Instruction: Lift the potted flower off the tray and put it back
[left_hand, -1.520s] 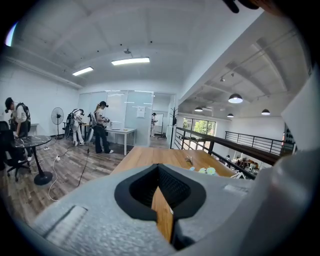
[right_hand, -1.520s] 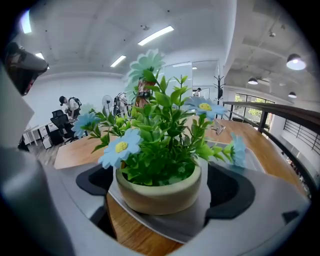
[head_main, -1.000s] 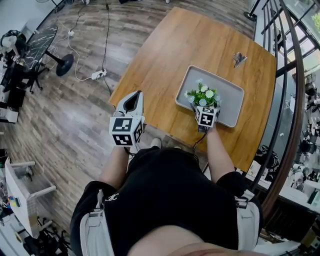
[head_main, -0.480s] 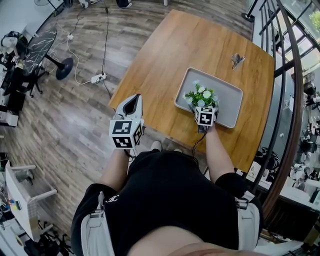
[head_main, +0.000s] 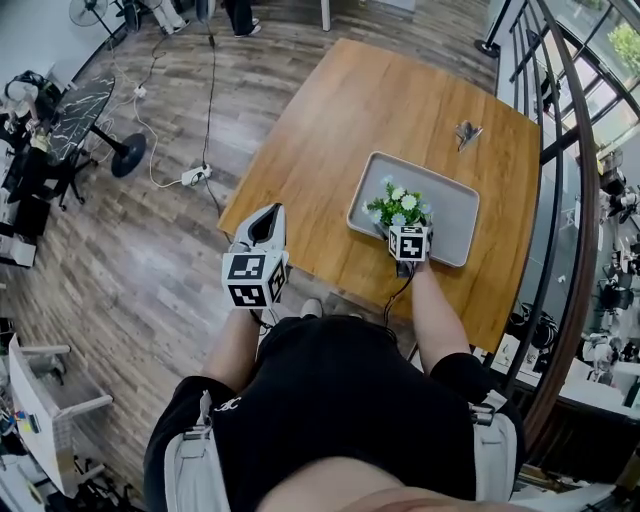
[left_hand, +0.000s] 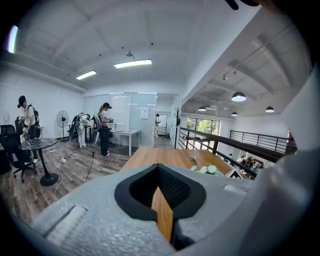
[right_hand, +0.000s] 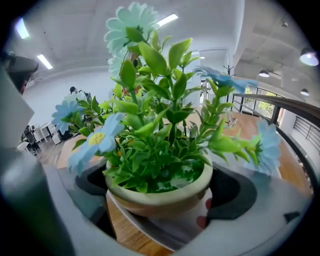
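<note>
Little has shifted on the wooden table (head_main: 370, 110): the grey tray (head_main: 452, 200) lies as before, and the potted flower (head_main: 398, 205) stays upright over its near left corner, the right gripper (head_main: 402, 226) clamped round the pot. The left gripper (head_main: 264, 218), clenched on nothing, hangs off the table's edge. Lowering should go straight and level, letting go only once the base sits flat inside the rim.
</note>
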